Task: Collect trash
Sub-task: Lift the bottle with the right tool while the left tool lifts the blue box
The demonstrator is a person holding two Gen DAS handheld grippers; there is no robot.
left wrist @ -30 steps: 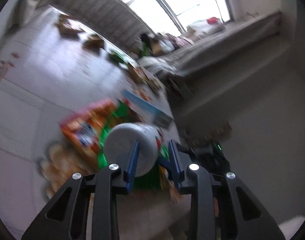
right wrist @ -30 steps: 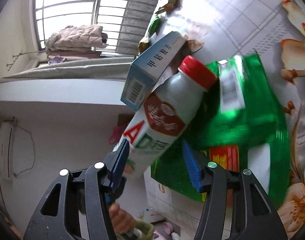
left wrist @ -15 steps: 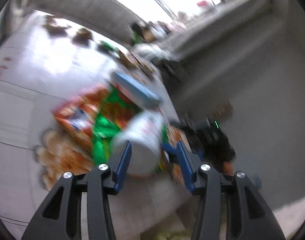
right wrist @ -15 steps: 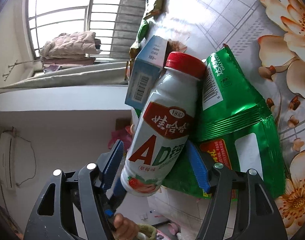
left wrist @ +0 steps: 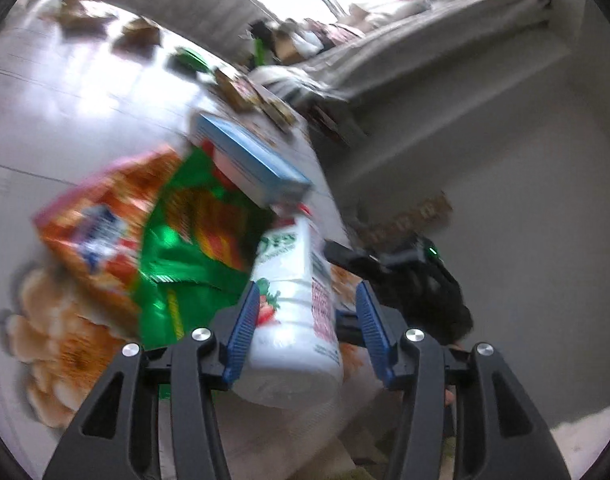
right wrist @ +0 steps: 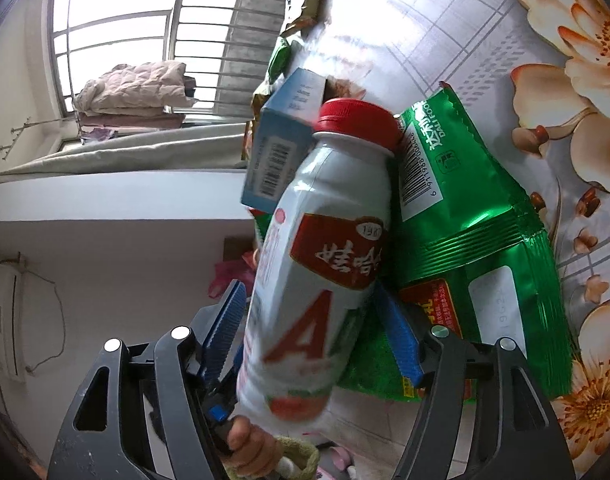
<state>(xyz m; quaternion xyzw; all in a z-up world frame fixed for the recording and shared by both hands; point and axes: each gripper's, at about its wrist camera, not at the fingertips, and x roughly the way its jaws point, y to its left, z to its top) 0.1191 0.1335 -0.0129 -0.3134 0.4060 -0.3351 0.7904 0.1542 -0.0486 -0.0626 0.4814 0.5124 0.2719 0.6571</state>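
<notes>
A white drink bottle (right wrist: 325, 264) with a red cap lies on its side across a green snack bag (right wrist: 465, 220). Its base sticks out past the table edge. My right gripper (right wrist: 309, 286) stands open around the bottle's body, pads close to both sides. From the other side, my left gripper (left wrist: 307, 292) straddles the bottle's (left wrist: 297, 292) base. Its jaws are opening: one pad rests against the bottle and the other stands clear. In the left wrist view the right gripper (left wrist: 417, 280) is the black shape beyond the bottle.
A light blue carton (right wrist: 285, 136) lies by the cap. An orange snack bag (left wrist: 97, 232) sits beside the green bag (left wrist: 185, 248). More wrappers (right wrist: 301, 0) lie farther along the floral tablecloth (right wrist: 565, 40). A hand (right wrist: 249, 440) shows below the table edge.
The bottle has swung into line with the right gripper and slid deeper between its jaws. The left gripper's jaws have widened and now straddle the bottle's base.
</notes>
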